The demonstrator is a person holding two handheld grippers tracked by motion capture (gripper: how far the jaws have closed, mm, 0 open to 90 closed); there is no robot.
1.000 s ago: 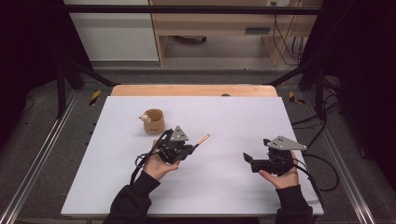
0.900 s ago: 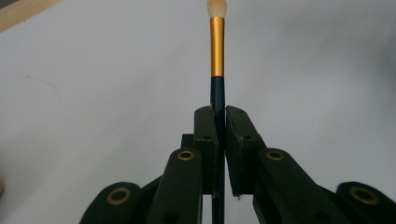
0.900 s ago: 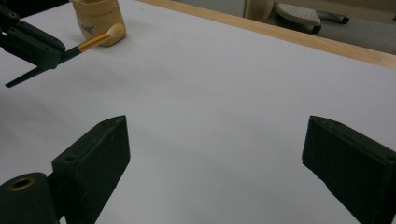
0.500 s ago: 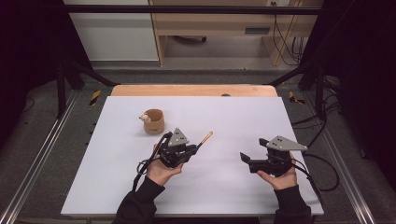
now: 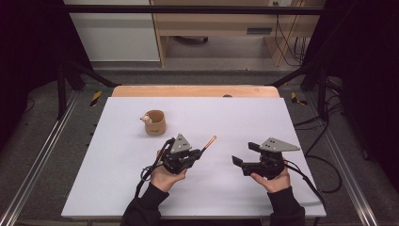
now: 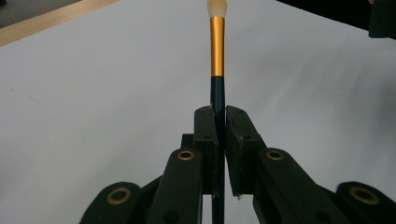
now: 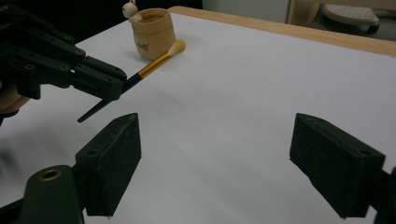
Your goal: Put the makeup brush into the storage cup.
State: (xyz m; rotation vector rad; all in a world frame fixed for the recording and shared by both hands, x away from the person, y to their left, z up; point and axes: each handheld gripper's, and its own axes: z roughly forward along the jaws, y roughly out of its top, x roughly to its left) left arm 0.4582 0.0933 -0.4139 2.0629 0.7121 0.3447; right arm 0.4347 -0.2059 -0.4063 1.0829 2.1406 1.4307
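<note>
My left gripper (image 5: 197, 155) is shut on a makeup brush (image 6: 217, 60) with a dark handle, a gold ferrule and a pale tip. It holds the brush (image 5: 209, 141) just above the white table (image 5: 117, 155), tip pointing away and to the right. In the right gripper view the brush (image 7: 154, 63) sticks out of the left gripper (image 7: 109, 86), with its dark handle end hanging below the jaws. My right gripper (image 5: 241, 160) hovers open to the right, nothing between its jaws. A small tan pot (image 5: 155, 122) with a small pale figure on its rim stands behind the left hand.
The tan pot (image 7: 152, 32) stands beyond the brush tip in the right gripper view. A wooden strip (image 5: 195, 91) runs along the table's far edge. Metal rails (image 5: 42, 150) flank the table, and cables (image 5: 324, 160) trail at the right.
The left gripper has carried the brush a little to the right and forward. The right gripper has shifted slightly left and stays open.
</note>
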